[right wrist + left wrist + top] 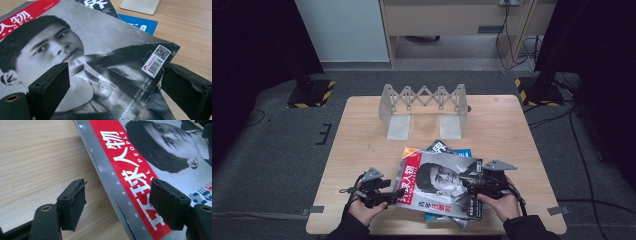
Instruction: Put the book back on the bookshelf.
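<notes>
Three magazines lie stacked near the table (362,125) front edge, below one grey expanding rack (424,107); top magazine (439,187) sits between two grippers; left gripper (117,205) gapes astride its spine, right gripper (113,88) gapes over its corner, neither pressing

Grey, red and black on pale wood

The top magazine (439,182) wears a grey-and-black portrait cover, with a red band carrying white characters down its silvery-grey spine edge and a white barcode label at one corner. Beneath it peek a bright blue magazine (138,23) and a dark one with white lettering (96,5). The table (362,130) is light blond woodgrain, the expanding book rack (424,107) pale grey, and both the left gripper (393,194) and the right gripper (468,184) matte black.
</notes>
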### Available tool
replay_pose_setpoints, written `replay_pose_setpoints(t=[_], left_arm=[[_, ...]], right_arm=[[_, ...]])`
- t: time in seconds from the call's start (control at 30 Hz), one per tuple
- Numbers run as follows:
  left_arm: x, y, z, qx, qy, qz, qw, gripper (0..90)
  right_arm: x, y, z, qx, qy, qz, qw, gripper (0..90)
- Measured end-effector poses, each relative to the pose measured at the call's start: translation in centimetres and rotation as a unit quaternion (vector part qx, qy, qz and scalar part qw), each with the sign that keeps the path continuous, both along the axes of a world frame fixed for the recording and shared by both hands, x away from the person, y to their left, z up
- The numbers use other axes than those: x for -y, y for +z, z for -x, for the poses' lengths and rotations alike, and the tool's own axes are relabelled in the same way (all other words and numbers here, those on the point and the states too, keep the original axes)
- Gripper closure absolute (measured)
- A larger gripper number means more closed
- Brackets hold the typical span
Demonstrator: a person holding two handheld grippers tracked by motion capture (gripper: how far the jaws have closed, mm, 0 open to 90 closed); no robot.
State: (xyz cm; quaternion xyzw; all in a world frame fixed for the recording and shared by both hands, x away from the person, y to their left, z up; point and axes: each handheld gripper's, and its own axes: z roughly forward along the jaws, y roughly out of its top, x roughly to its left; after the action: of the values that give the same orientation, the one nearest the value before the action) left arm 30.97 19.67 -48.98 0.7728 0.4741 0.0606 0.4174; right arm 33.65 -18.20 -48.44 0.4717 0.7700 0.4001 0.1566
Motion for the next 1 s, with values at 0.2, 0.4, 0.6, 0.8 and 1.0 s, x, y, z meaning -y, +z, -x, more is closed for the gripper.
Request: replay_pose_setpoints(t=[0.2, 0.4, 0.6, 0.8, 1.0], left_arm=[[0.2, -0.5, -0.1, -0.021, -0.005, 0.014, 0.9997, 20.4], [0.6, -0.9, -0.4, -0.035, -0.013, 0.034, 0.9987, 18.6], [1.0, -1.5, -1.1, -0.061, -0.029, 0.066, 0.9956, 18.6], [0.9, -1.9, -1.5, -0.087, -0.038, 0.098, 0.9906, 23.7], [0.8, -1.5, -1.5, -0.082, -0.041, 0.102, 0.9906, 32.5]], right_arm=[[0.0, -0.3, 0.0, -0.004, 0.002, 0.009, 1.0, 8.2], [0.0, -0.5, 0.0, -0.008, 0.004, 0.005, 0.9999, 7.2], [0.0, -0.6, 0.0, -0.008, 0.003, 0.003, 1.0, 6.8], [-0.1, -0.7, -0.1, -0.008, 0.002, 0.001, 1.0, 6.3], [0.1, -0.9, -0.2, -0.014, -0.001, -0.005, 0.9999, 5.9]])
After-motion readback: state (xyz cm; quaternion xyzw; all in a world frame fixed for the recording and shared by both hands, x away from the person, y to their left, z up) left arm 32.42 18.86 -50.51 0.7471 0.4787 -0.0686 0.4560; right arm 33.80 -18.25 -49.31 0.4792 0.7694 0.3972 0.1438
